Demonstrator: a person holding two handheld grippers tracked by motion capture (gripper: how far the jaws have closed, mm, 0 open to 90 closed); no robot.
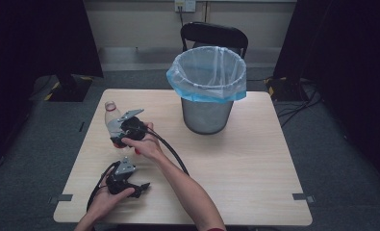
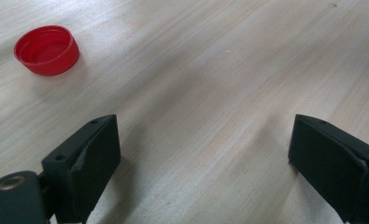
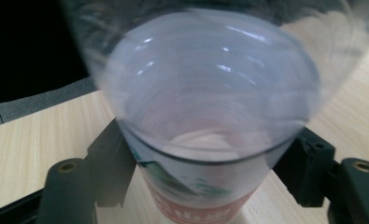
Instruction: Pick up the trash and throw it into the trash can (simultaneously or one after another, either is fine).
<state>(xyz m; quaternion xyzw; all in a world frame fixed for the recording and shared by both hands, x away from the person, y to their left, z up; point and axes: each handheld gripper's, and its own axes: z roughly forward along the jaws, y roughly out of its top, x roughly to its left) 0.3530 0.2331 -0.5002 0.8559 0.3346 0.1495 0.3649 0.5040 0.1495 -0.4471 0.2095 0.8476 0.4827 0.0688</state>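
Note:
A clear plastic bottle with no cap and a red label band stands at the table's left side. My right gripper is shut on its lower body. In the right gripper view the bottle sits between the two black jaws, which press on it from both sides, with my right gripper around the labelled part. A red bottle cap lies open side up on the wood, ahead and to the left of my left gripper. That gripper rests near the front left of the table, open with nothing between its jaws.
A metal mesh waste bin lined with a clear bag with a blue rim stands at the back middle of the wooden table. A black chair is behind it. Cables trail from both grippers across the front left.

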